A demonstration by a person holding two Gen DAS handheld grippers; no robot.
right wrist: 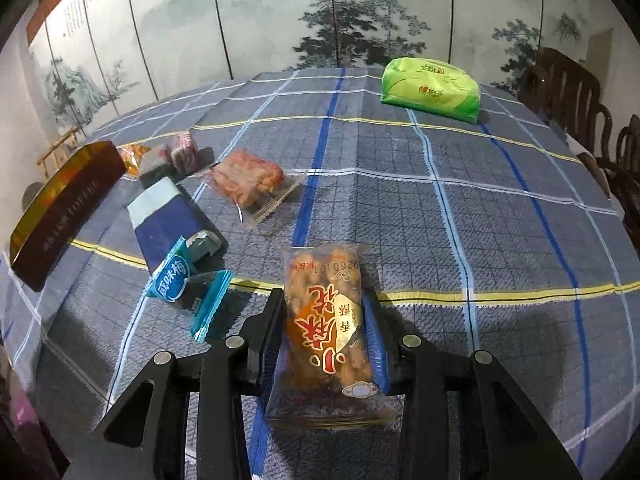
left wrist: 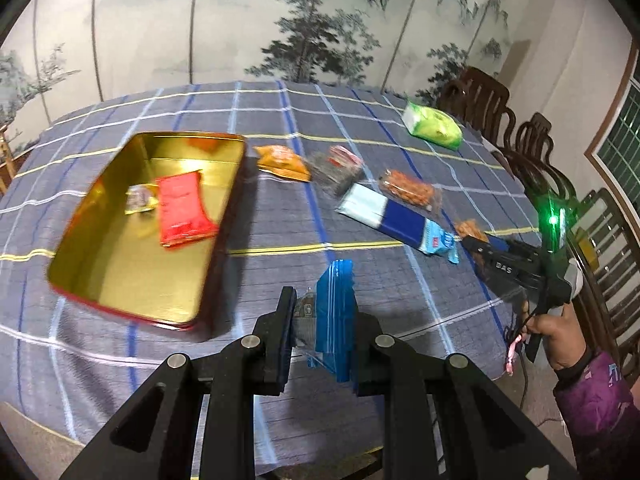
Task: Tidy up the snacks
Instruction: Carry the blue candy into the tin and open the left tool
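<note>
Writing "咸味梅" marks a blue packet (right wrist: pixel 182 284) beside the right tool (right wrist: pixel 325 312) clenched on an orange snack pack (right wrist: pixel 326 320); left tool (left wrist: pixel 322 312) grips a blue wrapper (left wrist: pixel 334 312).

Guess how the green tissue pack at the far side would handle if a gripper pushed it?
The green tissue pack looks puffy and soft-wrapped, so it would probably dent before sliding. Its glossy film may slip on pads. It lies flat and broad, so tipping seems unlikely.

Shiny gold metal tin (left wrist: pixel 120 236), glossy plastic snack wrappers (right wrist: pixel 324 320), matt woven checked tablecloth (right wrist: pixel 460 220)
</note>
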